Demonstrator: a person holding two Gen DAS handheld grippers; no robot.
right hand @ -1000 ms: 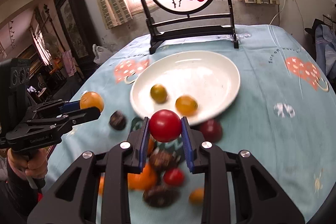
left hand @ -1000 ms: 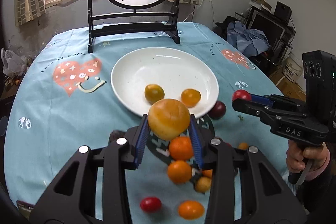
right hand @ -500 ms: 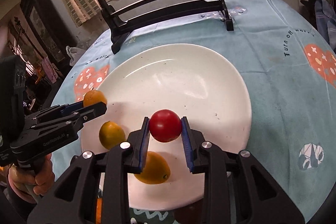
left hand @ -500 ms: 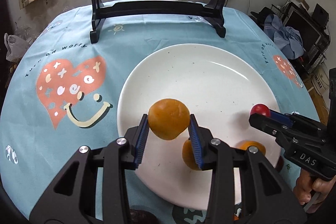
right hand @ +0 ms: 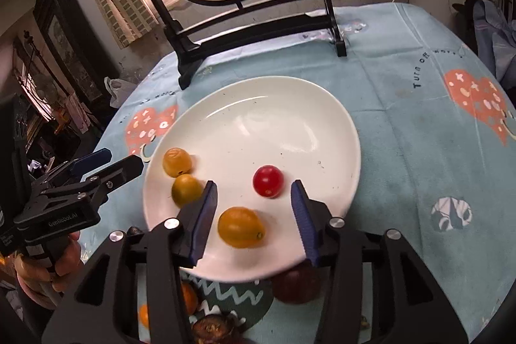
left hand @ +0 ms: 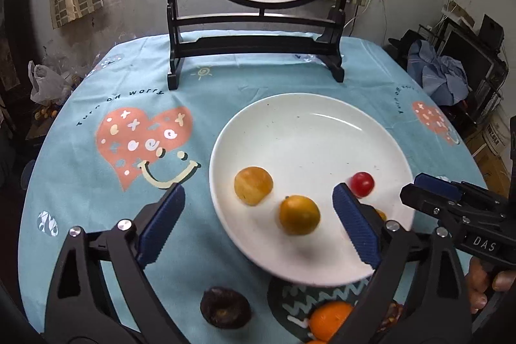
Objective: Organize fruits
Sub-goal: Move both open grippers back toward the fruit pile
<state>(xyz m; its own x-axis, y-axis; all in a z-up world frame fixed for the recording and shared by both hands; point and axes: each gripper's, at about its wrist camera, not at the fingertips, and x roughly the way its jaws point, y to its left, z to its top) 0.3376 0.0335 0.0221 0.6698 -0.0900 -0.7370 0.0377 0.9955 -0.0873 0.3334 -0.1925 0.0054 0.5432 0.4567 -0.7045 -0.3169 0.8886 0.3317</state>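
"DAS" stands in white on the right gripper (left hand: pixel 429 195); "GenRobot.AI" on the left gripper (right hand: pixel 106 165). The tablecloth (right hand: pixel 403 124) reads "Turn off worry" beside the plate (right hand: pixel 354 150).

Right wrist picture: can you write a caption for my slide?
Open right gripper above white plate holding a red tomato and three yellow fruits.
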